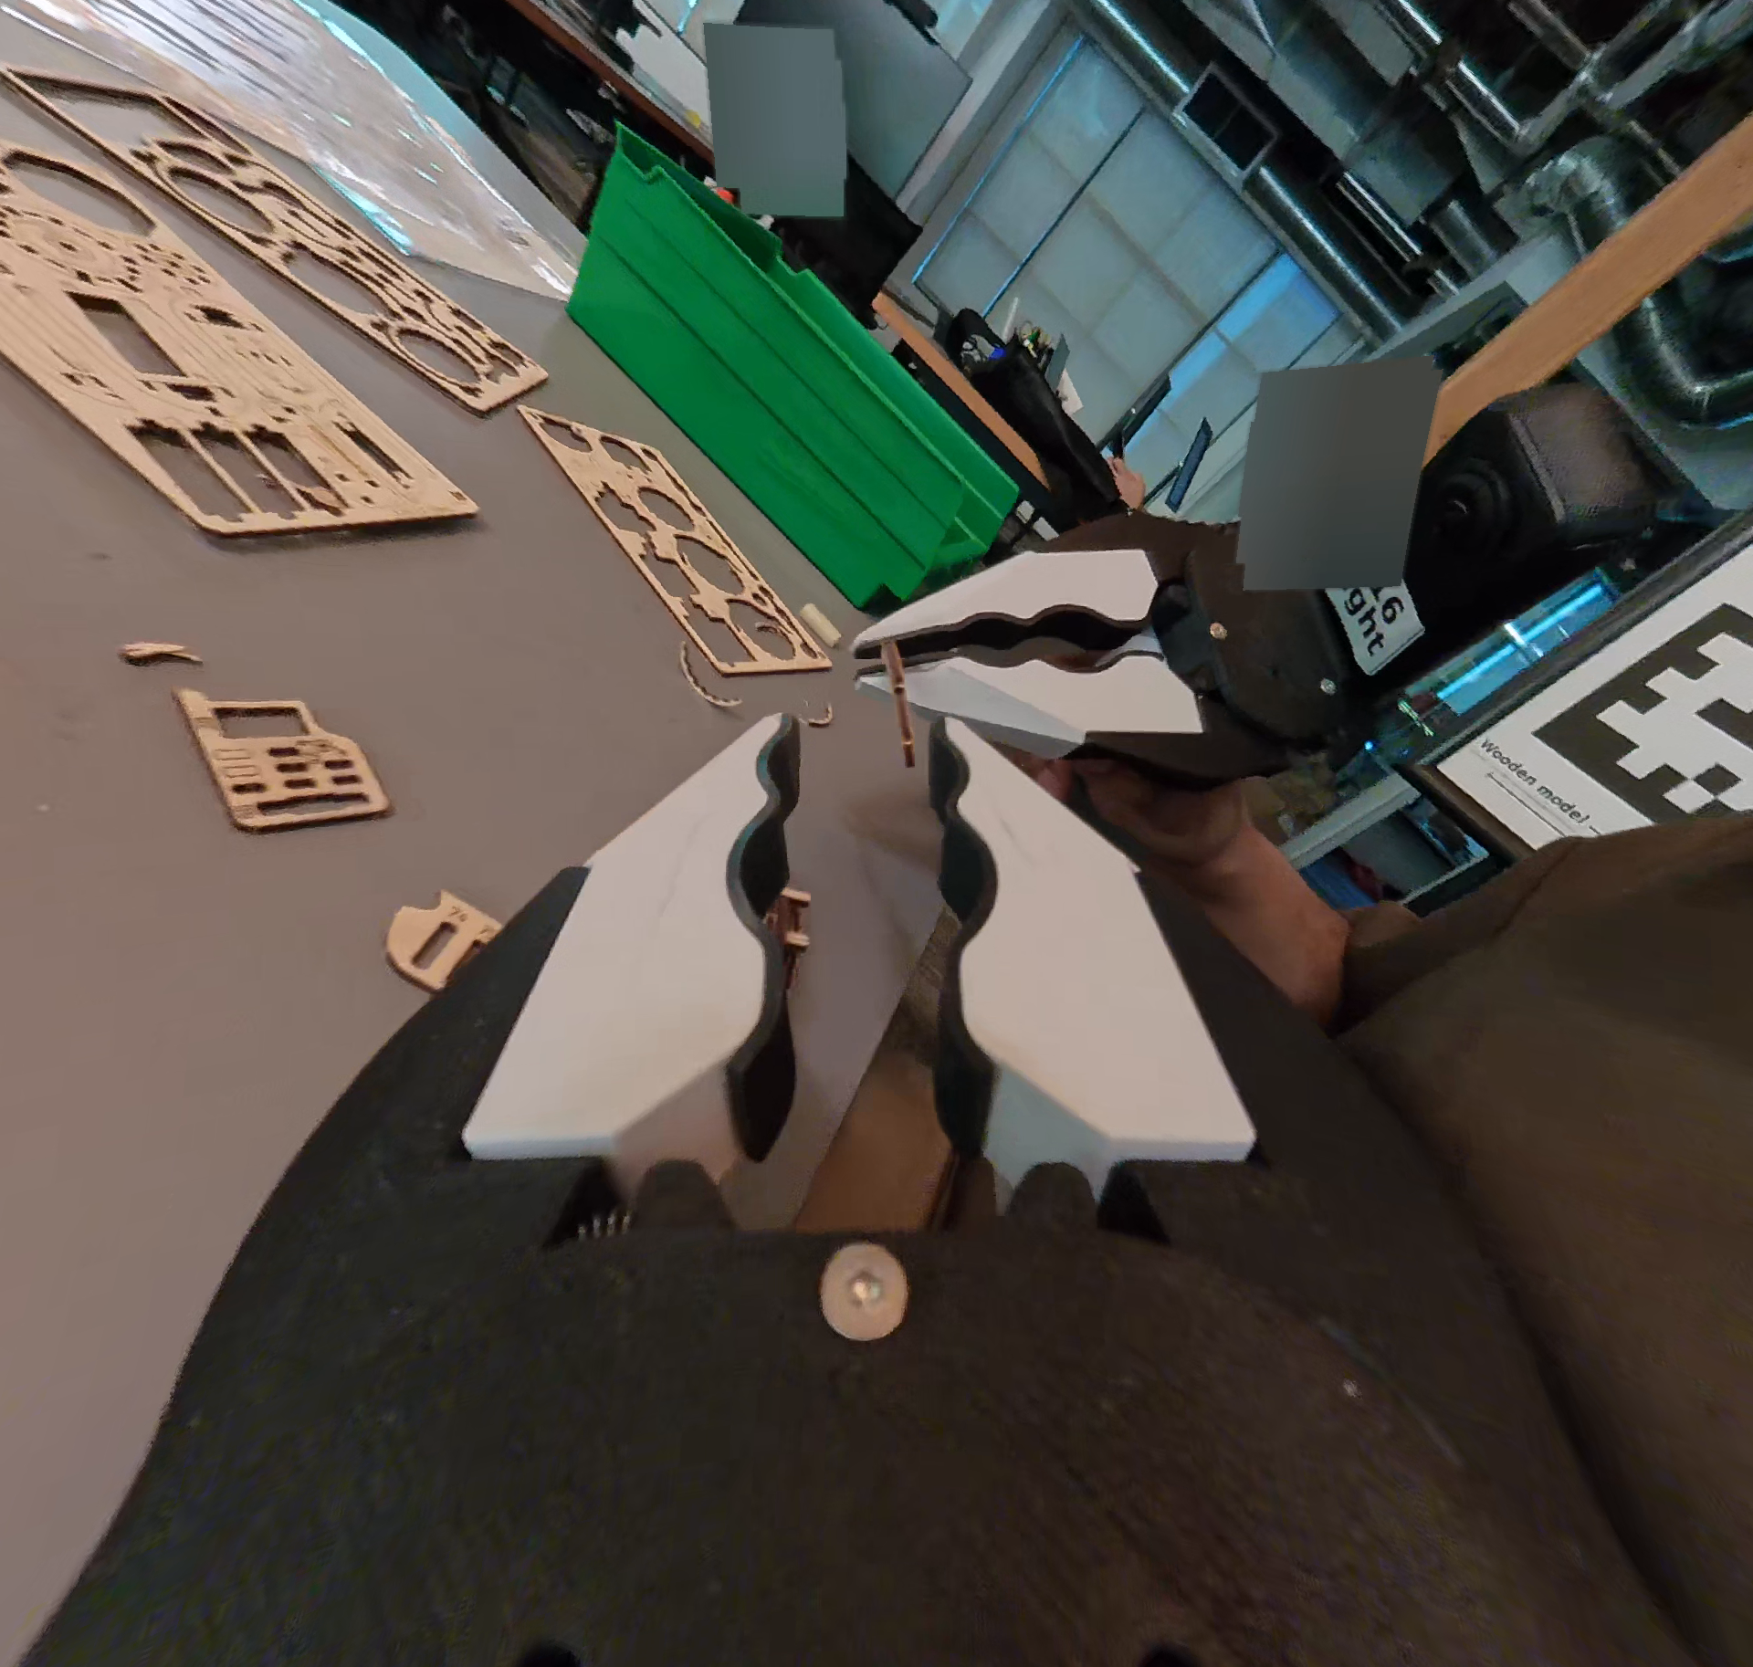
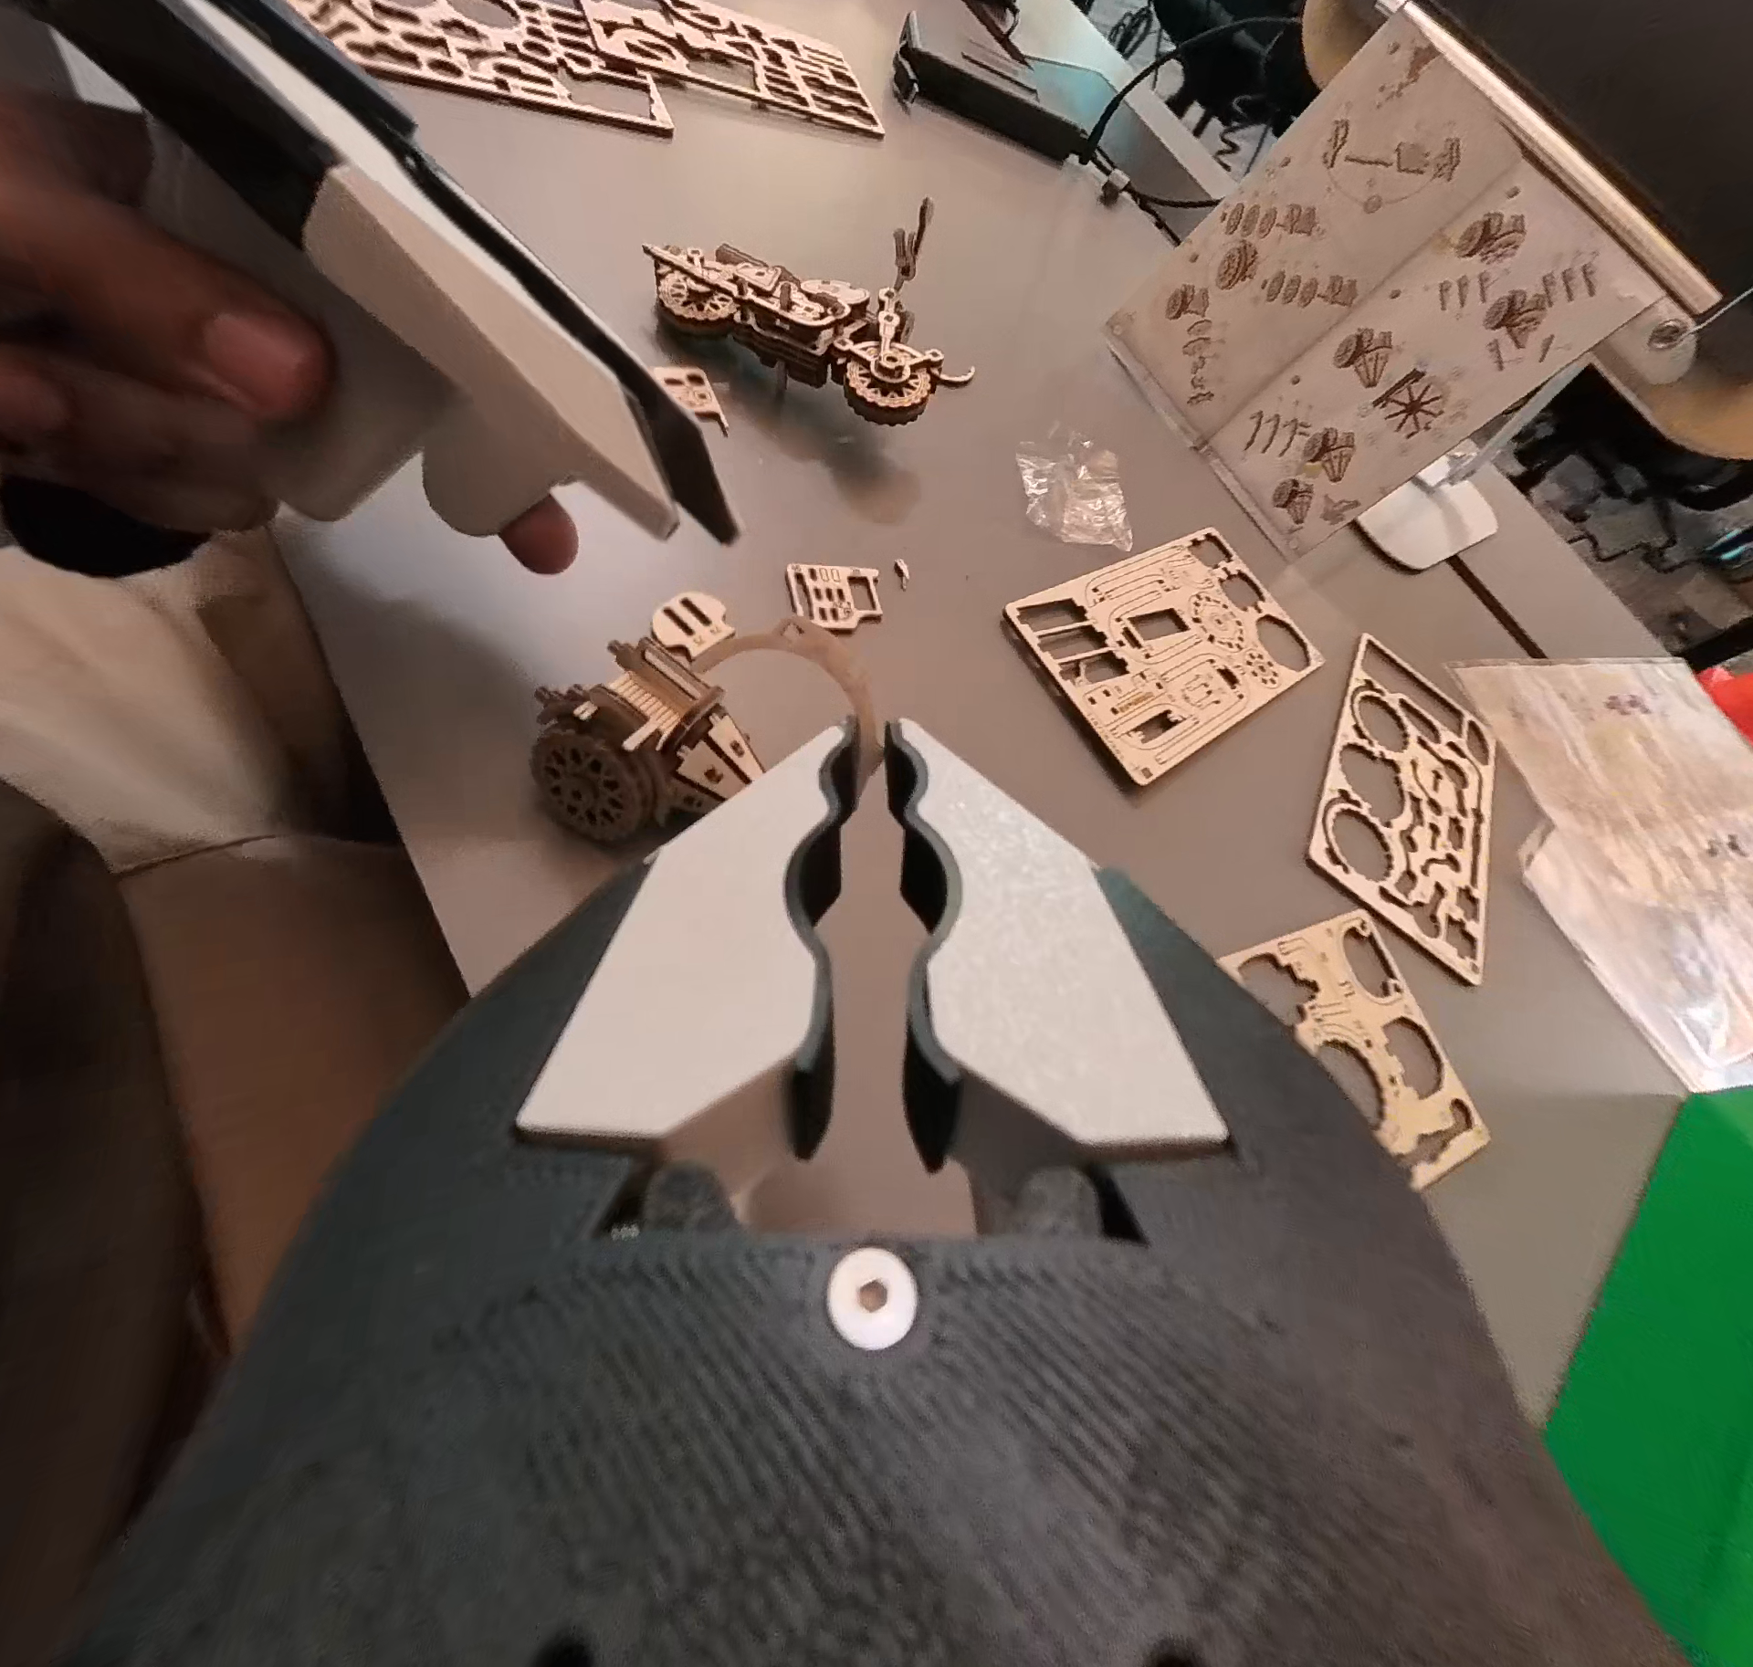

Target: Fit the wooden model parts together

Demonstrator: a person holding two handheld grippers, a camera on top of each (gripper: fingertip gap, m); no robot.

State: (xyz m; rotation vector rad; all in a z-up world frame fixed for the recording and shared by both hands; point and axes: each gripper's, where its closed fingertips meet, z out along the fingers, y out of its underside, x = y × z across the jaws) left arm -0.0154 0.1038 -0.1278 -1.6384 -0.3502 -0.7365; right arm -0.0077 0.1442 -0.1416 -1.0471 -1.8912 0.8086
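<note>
My right gripper (image 2: 868,739) is shut on a thin curved wooden arc (image 2: 835,663), held above the grey table (image 2: 949,578). In the left wrist view the right gripper (image 1: 868,663) holds this arc (image 1: 901,720) edge-on, just beyond my left gripper (image 1: 861,728). The left gripper is open and empty, and it shows at the upper left of the right wrist view (image 2: 697,483). A small wheeled wooden assembly (image 2: 626,749) stands on the table below the arc. A wooden motorcycle model (image 2: 806,322) stands farther back.
Several cut-out wooden sheets (image 2: 1157,673) (image 1: 190,369) lie on the table. Small loose parts (image 2: 833,592) (image 1: 285,758) lie near the assembly. A green bin (image 1: 778,369) stands at the far edge. An instruction page on a stand (image 2: 1375,294) and a plastic bag (image 2: 1072,483) are at the right. The left gripper's tips are roughly 5 cm from the right gripper's. The wooden motorcycle model (image 2: 806,322) is about equally far from each gripper, around 20 cm.
</note>
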